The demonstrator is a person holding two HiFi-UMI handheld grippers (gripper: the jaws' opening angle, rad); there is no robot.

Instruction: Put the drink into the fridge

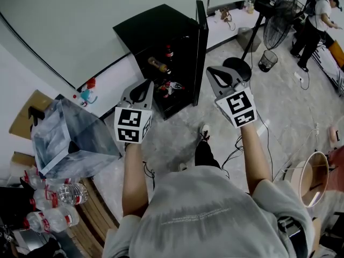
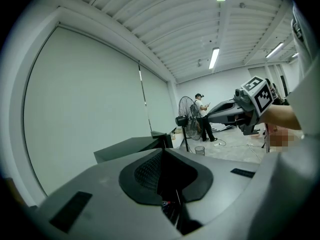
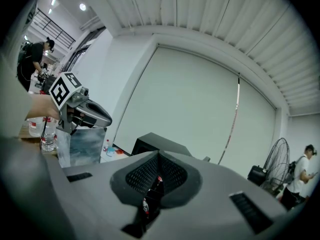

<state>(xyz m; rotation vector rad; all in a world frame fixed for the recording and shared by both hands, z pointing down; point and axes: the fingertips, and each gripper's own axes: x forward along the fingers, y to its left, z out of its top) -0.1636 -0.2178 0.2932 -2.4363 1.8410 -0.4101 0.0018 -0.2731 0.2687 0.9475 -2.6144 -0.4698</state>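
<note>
I see the drinks inside the open black fridge (image 1: 156, 28): a red-capped cola bottle (image 1: 169, 52) stands upright at the shelf's right end, and a brown bottle (image 1: 158, 65) lies on its side just beside it. The fridge door (image 1: 201, 34) is swung wide. My left gripper (image 2: 162, 152) is clenched on nothing, and so is my right gripper (image 3: 159, 154). Both hover side by side in front of the fridge. A grey bag (image 1: 70, 138) stands to the left.

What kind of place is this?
Probably a workshop or lab room rather than a home: bare concrete floor, a black mini fridge standing open on it, a pedestal fan and ceiling strip lights.
</note>
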